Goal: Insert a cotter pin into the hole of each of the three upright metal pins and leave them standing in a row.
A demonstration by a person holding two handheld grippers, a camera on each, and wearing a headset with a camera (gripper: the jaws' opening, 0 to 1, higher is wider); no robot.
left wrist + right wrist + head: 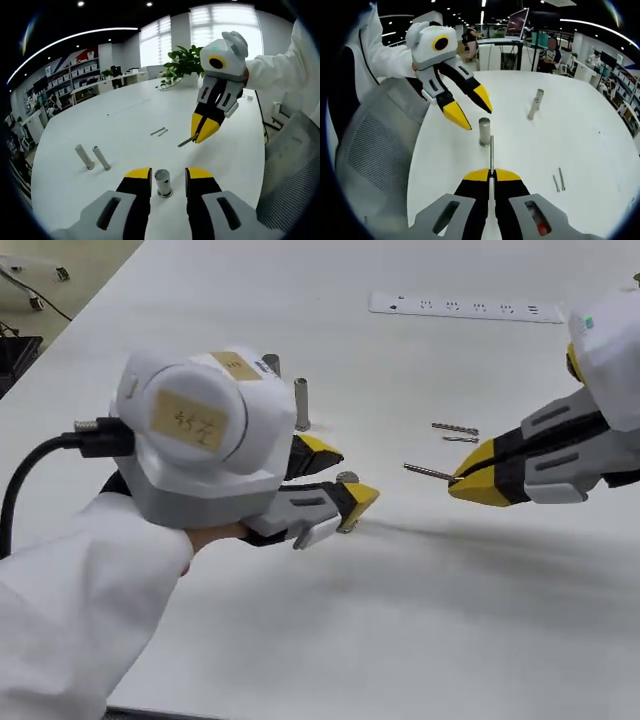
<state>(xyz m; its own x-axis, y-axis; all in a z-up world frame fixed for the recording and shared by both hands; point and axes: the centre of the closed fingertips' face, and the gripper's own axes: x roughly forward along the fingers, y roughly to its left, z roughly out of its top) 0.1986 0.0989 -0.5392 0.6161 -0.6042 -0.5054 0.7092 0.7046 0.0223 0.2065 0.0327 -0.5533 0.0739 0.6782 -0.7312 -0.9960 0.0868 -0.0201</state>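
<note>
One grey metal pin (163, 182) was stood upright between the spread jaws of the left gripper (168, 174). Two other metal pins (84, 156) (101, 157) were stood close together, well apart from it. One cotter pin (428, 472) was clamped level in the right gripper (455, 483); two more (455, 428) were laid side by side nearby.

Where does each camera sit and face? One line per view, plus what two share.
Head view: on the person's head, looking forward and down at the left gripper and right gripper; a white sleeve shows.
Left gripper view: on the left gripper, looking along its open jaws, which flank a metal pin, toward the right gripper.
Right gripper view: on the right gripper, looking along its shut jaws and the cotter pin toward the left gripper.
Shared: both gripper views see that metal pin from opposite sides.
</note>
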